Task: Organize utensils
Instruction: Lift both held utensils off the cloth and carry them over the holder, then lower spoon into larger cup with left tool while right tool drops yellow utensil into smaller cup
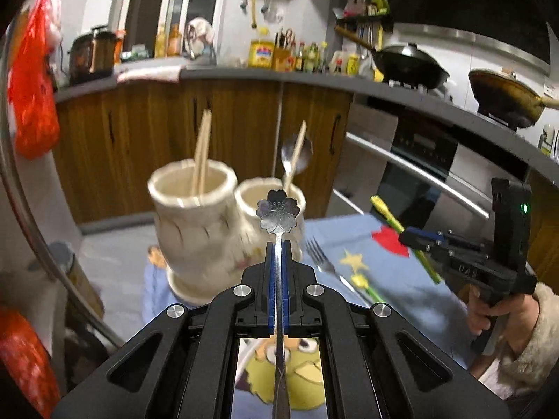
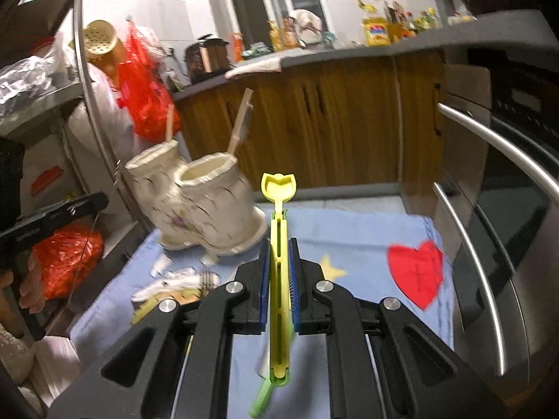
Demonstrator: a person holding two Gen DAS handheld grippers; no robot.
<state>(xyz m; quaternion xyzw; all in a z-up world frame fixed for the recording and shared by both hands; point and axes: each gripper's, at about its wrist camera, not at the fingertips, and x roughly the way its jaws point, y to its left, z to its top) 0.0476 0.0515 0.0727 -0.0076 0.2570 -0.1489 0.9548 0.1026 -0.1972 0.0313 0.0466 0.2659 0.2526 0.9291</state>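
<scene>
L tool (image 1: 278, 244) grips metal spoon (image 1: 278, 211), R tool (image 2: 279, 244) yellow utensil (image 2: 278, 244).

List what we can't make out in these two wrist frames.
- Metal utensil in the left gripper: working end hidden below the gripper body, left wrist view.
- Yellow-green plastic utensil in the right gripper: lower end blurred and cut off, right wrist view.
- Ceramic holders: contents below the rims hidden by the walls; pattern motion-blurred.
- Fork: handle lost in blur, left wrist view.
</scene>
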